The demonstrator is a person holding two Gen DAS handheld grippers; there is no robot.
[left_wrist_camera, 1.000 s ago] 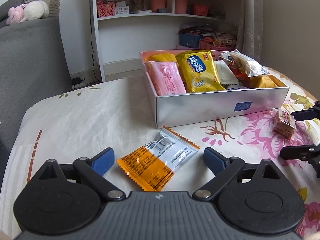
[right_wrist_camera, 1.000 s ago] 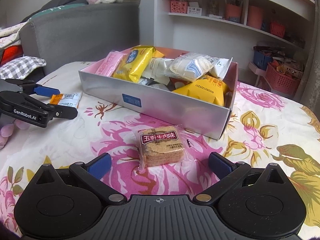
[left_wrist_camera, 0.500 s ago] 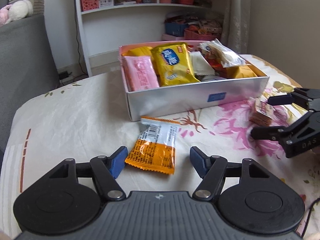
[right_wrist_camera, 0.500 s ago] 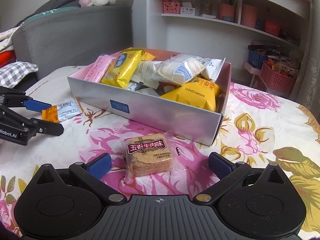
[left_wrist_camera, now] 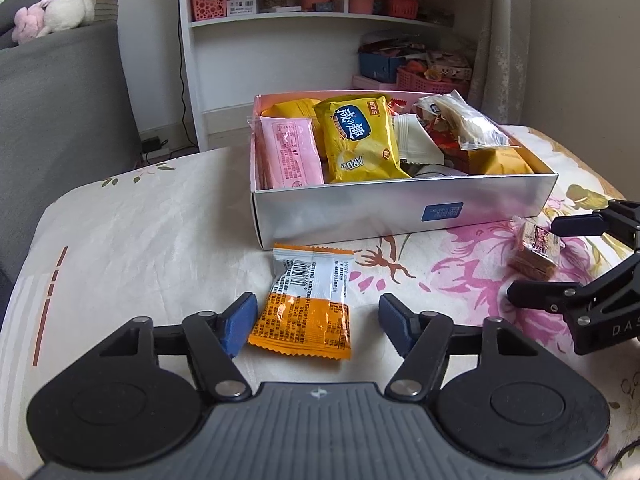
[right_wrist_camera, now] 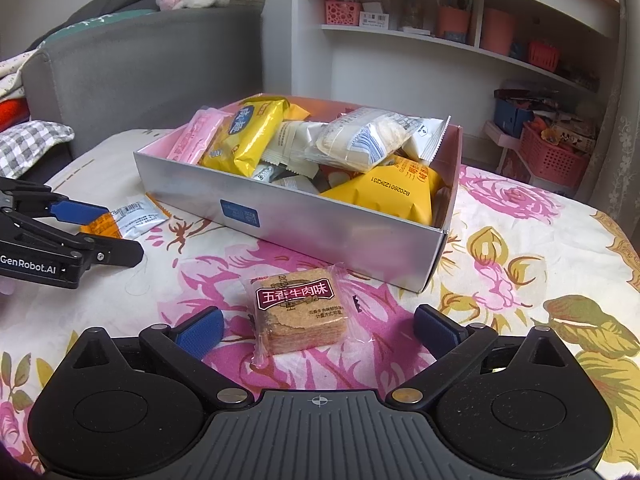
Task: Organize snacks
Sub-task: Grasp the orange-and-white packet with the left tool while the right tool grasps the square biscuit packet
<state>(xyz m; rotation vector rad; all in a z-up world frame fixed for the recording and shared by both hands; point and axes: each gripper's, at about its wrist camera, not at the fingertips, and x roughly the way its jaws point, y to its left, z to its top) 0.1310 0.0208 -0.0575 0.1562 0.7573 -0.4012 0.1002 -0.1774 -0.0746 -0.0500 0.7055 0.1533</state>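
Orange-and-white snack packet (left_wrist_camera: pixel 306 312) flat on floral counter (left_wrist_camera: pixel 140 220), between left tongs (left_wrist_camera: pixel 314 322), just closing in, not pinching yet. Right tongs (right_wrist_camera: pixel 318 330) spread wide around cracker pack (right_wrist_camera: pixel 300 312).

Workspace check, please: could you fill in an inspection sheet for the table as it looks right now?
Surface: flowered cloth, covered table.
Job's things: silver box full of snacks; orange-white packet and cracker pack lie outside it.
Clutter: nothing seen on the cloth.
Grippers: left gripper has been closing around the packet, pads not touching; right gripper open around the cracker pack.
Cables: black cord down the wall.
Surroundings: grey sofa, white shelf.
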